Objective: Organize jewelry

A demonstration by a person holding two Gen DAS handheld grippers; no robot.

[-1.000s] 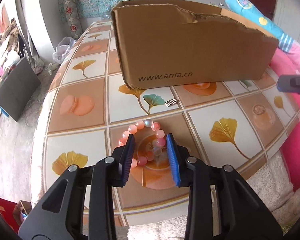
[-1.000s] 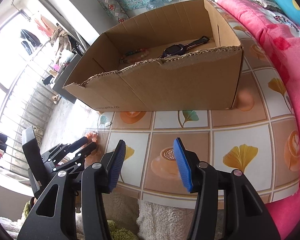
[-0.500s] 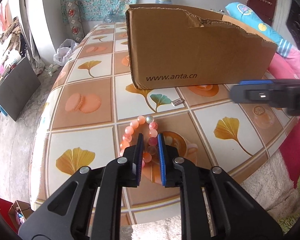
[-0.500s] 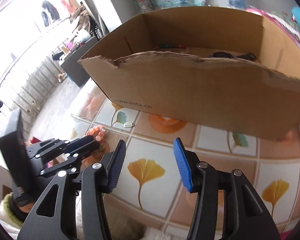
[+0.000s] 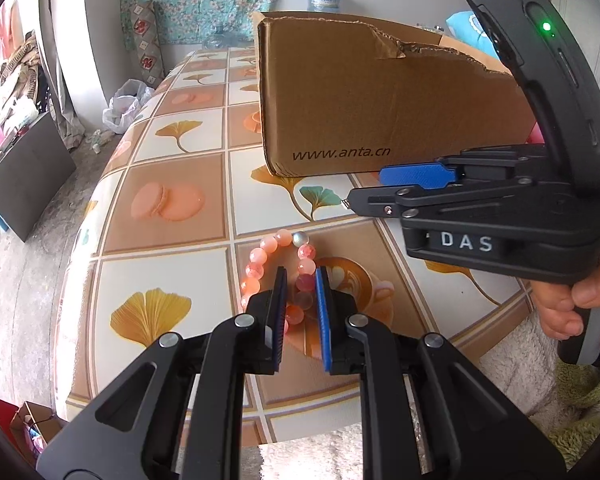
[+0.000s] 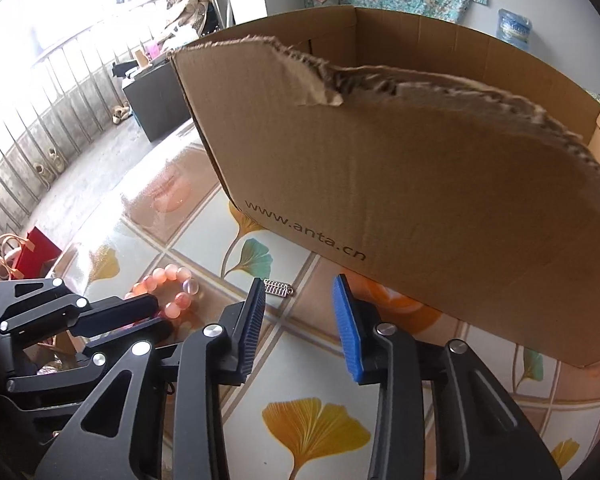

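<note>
Bracelet (image 5: 278,276) beads are round and shiny, mostly pink and peach, with one grey-white bead at the far side. It lies in a ring on the desk (image 5: 172,208), on a brown square near the front edge. The left tool (image 5: 300,294) is squeezed narrow on the near side of the ring, with beads pinched between its blue pads. A small silver charm (image 6: 278,288) lies on the desk just past the tips of the right tool (image 6: 300,304), which is open wide and holds nothing. A big brown box (image 6: 420,184) with a torn top edge stands behind them.
</note>
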